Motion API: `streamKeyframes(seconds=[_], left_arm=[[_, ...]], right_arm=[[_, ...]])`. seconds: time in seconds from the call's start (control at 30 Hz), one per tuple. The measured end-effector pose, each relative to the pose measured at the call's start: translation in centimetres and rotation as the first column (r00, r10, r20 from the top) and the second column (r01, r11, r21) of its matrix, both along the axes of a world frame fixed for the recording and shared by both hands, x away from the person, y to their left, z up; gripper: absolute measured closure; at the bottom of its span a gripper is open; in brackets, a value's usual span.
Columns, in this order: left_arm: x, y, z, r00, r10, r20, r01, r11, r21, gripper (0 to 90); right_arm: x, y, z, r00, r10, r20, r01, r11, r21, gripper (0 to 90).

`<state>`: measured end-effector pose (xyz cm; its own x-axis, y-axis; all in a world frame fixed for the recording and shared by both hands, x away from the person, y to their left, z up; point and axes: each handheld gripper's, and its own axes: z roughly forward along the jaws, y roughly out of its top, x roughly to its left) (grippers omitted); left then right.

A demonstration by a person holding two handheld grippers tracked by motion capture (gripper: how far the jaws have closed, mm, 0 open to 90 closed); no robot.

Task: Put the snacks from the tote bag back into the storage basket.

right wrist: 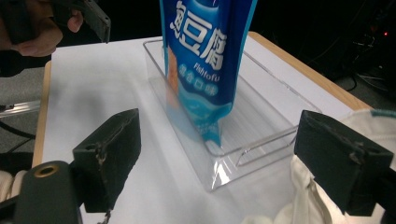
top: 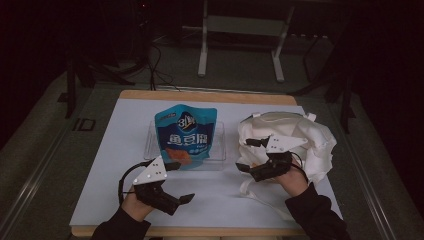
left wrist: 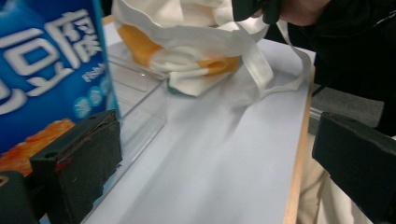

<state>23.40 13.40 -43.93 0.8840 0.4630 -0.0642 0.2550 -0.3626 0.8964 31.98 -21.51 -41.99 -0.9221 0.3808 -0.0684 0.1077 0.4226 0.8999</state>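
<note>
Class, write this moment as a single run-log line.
left gripper: open, empty | right gripper: open, beside cloth bag | blue snack pouch: upright in clear tray

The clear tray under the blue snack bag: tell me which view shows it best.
The right gripper view: the clear tray shows its near rim, walls and floor, with the blue snack bag standing in it. The high view gives only a faint outline around the bag. The left gripper view catches one wall.

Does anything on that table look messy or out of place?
Mildly. The cream cloth bag lies crumpled at the right, straps trailing, something orange showing in its mouth. The blue snack pouch stands upright in the clear plastic tray. Nothing spilled.
</note>
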Motion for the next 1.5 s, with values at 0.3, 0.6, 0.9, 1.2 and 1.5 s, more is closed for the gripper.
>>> streamKeyframes(seconds=[0.3,0.6,0.9,1.2,1.5], left_arm=[[0.1,-1.3,-0.9,0.9981,-0.058,-0.022,0.058,0.9983,0.01,1.9],[0.3,-2.0,-2.2,0.9966,-0.073,-0.038,0.074,0.9965,0.039,1.8],[0.2,-2.5,-3.2,0.9941,-0.095,-0.052,0.098,0.9928,0.068,1.9],[-0.1,-3.2,-3.8,0.9897,-0.129,-0.062,0.134,0.987,0.088,1.8],[-0.2,-3.3,-4.4,0.9866,-0.145,-0.074,0.152,0.9842,0.091,1.8]], right_arm=[[-1.2,-1.5,-0.4,0.9999,-0.016,0.004,0.016,1.0,0.006,14.8],[-2.3,-3.0,-1.3,0.9994,-0.036,0.001,0.036,0.999,-0.005,14.8],[-3.1,-4.0,-1.8,0.998,-0.063,0.002,0.063,0.998,0.002,14.7],[-4.0,-4.8,-3.1,0.9959,-0.09,-0.011,0.09,0.996,-0.002,14.3],[-4.7,-5.4,-3.7,0.9946,-0.104,-0.004,0.104,0.995,0.009,14.1]])
